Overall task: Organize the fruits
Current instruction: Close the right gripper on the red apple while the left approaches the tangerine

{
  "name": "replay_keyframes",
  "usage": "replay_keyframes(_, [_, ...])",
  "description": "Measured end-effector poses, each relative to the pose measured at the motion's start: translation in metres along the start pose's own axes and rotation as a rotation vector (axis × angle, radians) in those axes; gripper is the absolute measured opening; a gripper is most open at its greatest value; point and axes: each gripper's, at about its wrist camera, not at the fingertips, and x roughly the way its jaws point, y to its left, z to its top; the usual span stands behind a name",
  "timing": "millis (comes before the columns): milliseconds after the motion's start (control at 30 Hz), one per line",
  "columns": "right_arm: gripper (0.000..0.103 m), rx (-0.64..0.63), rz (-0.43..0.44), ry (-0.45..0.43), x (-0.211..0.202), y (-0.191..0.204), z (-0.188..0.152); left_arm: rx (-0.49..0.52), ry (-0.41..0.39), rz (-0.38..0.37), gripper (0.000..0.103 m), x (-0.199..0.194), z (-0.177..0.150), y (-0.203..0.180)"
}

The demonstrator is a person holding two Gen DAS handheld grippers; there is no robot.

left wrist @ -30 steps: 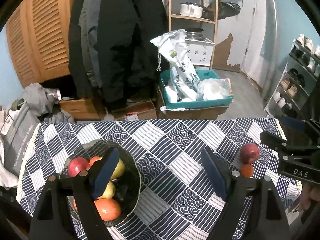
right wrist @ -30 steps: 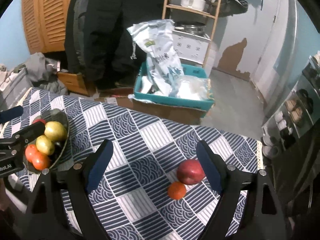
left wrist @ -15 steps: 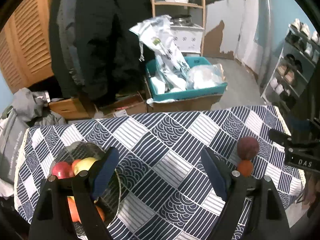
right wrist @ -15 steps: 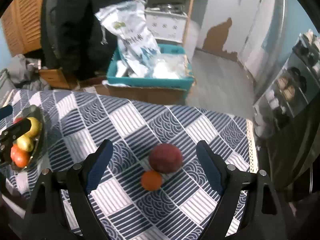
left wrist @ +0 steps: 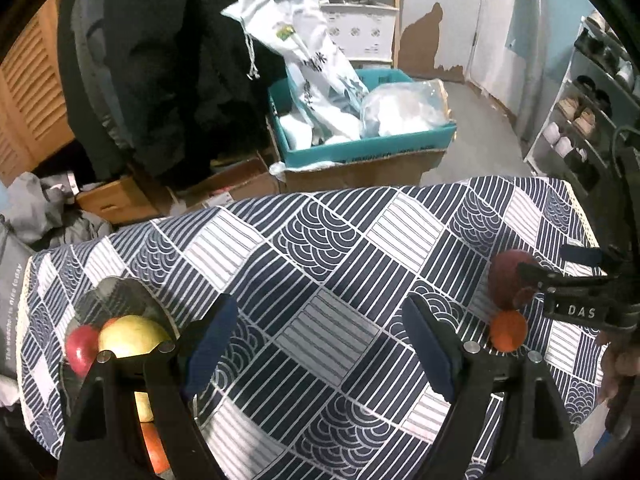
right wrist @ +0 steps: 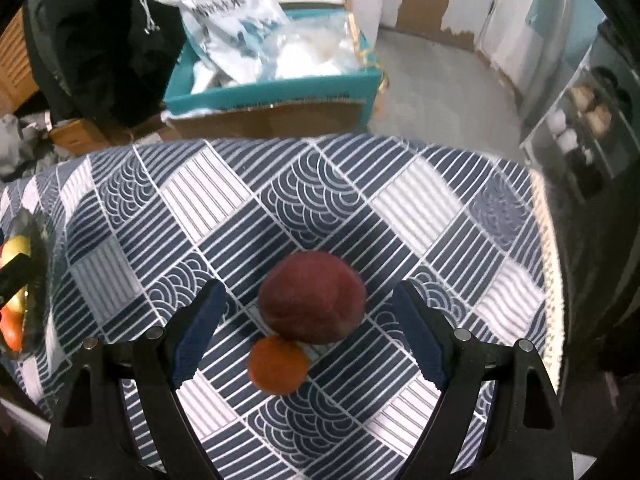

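Two fruits lie loose on the patterned tablecloth point(right wrist: 240, 208): a dark red apple point(right wrist: 312, 296) and a small orange point(right wrist: 278, 364), the orange touching the apple at its 7 o'clock side in the right wrist view. The right gripper point(right wrist: 308, 328) hangs over them with its blue-padded fingers point(right wrist: 198, 332) spread wide, the apple sitting between the two pads and touching neither (the orange lies nearer the camera, also inside the gap). In the left wrist view the same pair shows at 3 o'clock, the apple point(left wrist: 506, 284) partly covered by the dark fingers of the right gripper point(left wrist: 560, 280), the orange point(left wrist: 508, 330) just below it. The left gripper point(left wrist: 320, 344) is likewise spread apart with nothing between its pads, held above bare cloth near the middle of the table. At 8 o'clock in that view stands a dark glass bowl point(left wrist: 116, 292), partly behind the left finger, and in it lie a yellow-green apple point(left wrist: 132, 336), a red apple point(left wrist: 82, 348) touching it on the left, and more yellow and orange fruit lower down, mostly hidden by the gripper's frame. The bowl is well apart from the two loose fruits, on the opposite side of the table. Beyond the far table edge, at 12 o'clock, sits a teal box point(left wrist: 360, 148) holding white bags.
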Motion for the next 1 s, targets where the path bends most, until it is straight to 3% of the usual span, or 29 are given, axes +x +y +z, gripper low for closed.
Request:
replay_keyframes(533, [0.084,0.064,0.038,0.091,0.048,-0.008,-0.011,0.02,0.042,-0.035,0.086,0.028,-0.003,-0.019])
replay_keyframes(633, [0.08,0.088,0.073,0.108,0.053,-0.011,-0.011,0.028,0.043,-0.038,0.086,0.028,-0.003,-0.023])
replay_keyframes(1000, [0.079,0.088,0.057,0.089,0.047,-0.016,-0.001,0.052,0.05,-0.064,0.086,0.024,-0.007,-0.041])
